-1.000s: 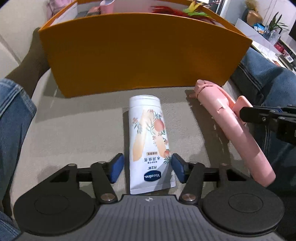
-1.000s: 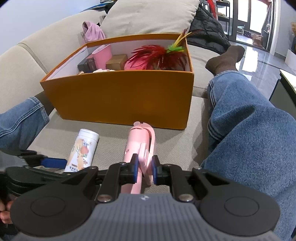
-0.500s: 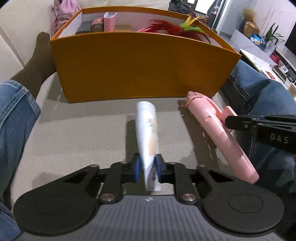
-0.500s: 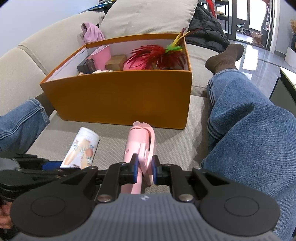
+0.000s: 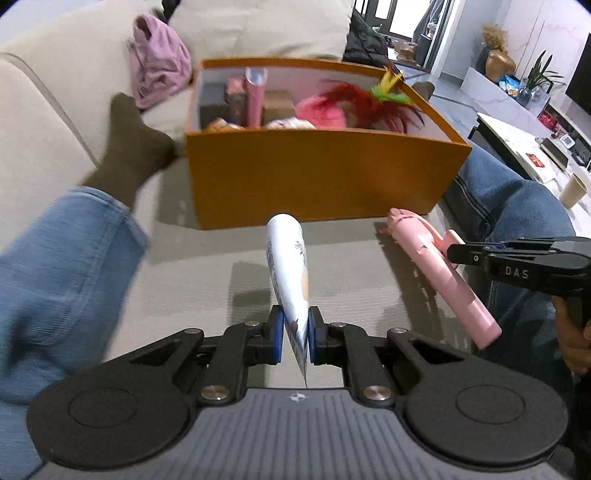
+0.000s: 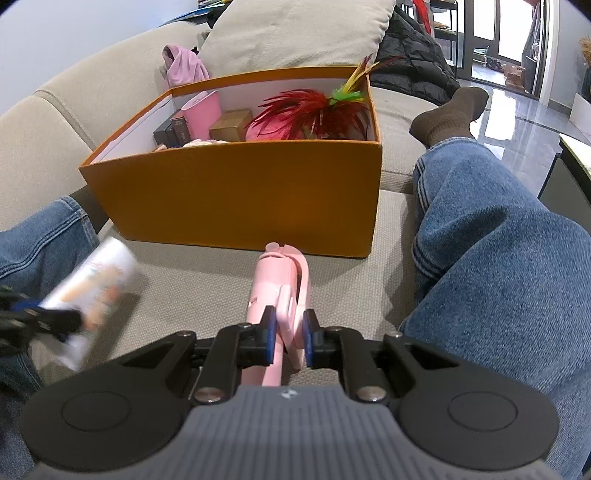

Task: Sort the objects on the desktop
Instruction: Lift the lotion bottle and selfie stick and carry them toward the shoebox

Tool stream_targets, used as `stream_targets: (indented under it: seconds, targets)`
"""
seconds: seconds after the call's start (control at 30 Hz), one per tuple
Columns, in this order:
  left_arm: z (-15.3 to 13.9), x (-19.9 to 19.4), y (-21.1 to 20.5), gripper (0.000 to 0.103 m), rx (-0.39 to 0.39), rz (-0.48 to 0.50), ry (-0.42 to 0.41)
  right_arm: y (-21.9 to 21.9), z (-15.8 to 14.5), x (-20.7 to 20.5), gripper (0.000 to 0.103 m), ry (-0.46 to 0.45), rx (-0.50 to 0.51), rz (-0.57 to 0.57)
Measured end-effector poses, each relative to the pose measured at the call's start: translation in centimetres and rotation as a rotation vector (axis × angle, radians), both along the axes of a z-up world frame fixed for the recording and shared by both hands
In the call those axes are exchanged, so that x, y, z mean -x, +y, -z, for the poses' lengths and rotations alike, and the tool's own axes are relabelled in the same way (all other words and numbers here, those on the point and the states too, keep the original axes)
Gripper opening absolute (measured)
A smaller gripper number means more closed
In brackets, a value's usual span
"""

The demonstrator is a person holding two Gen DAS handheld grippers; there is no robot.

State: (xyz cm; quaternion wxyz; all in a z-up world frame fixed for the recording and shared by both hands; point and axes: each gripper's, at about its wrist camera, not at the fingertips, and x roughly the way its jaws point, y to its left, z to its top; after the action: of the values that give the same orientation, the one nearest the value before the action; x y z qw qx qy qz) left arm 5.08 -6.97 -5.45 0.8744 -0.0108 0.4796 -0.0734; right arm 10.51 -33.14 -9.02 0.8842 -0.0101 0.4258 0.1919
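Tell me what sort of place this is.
Probably a home living room. The orange box sits on a beige sofa with a cushion behind it, and a TV console with plants stands across a glossy floor.

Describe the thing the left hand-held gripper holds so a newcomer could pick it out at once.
Start at the orange box on the beige sofa. In front of it, the left hand-held gripper pinches a white lotion tube by its flat end. Unlike the plain pink handheld fan beside it, it is white with a peach print.

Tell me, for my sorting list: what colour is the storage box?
Orange outside, white inside; the right wrist view shows it best.
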Motion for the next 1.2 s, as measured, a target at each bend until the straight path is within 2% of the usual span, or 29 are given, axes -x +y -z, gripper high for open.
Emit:
stream_targets:
  seconds: [0.1,0.23,0.5,0.67,0.83,1.03,1.2]
  targets:
    - [-0.2,-0.6,0.4,0.015,-0.034,0.015,0.034,0.0,0.0,0.0,0.015,-0.003,0.003,0.000]
    - [1.7,-2.5,0.4,0.015,-0.027,-0.003,0.092,0.0,0.0,0.0,0.015,-0.002,0.003,0.000]
    - [6.0,-4.3,-0.4,0.014,0.009,-0.037,0.096,0.0,0.1,0.1,0.015,-0.003,0.004,0.009]
    - [6.0,-4.4,-0.4,0.014,0.019,-0.034,0.041,0.1,0.2,0.0,0.015,-0.003,0.013,0.014]
    - [5.6,-3.8,0.9,0.014,0.087,-0.064,0.027,0.2,0.1,0.1,0.015,-0.001,0.014,0.019]
    - [3.9,-2.8,2.4,0.013,0.147,-0.088,-0.010,0.3,0.2,0.1,0.015,-0.004,0.021,0.020]
    - [1.6,-1.9,3.3,0.012,0.155,-0.110,-0.067,0.2,-0.3,0.2,0.014,-0.016,0.023,0.030]
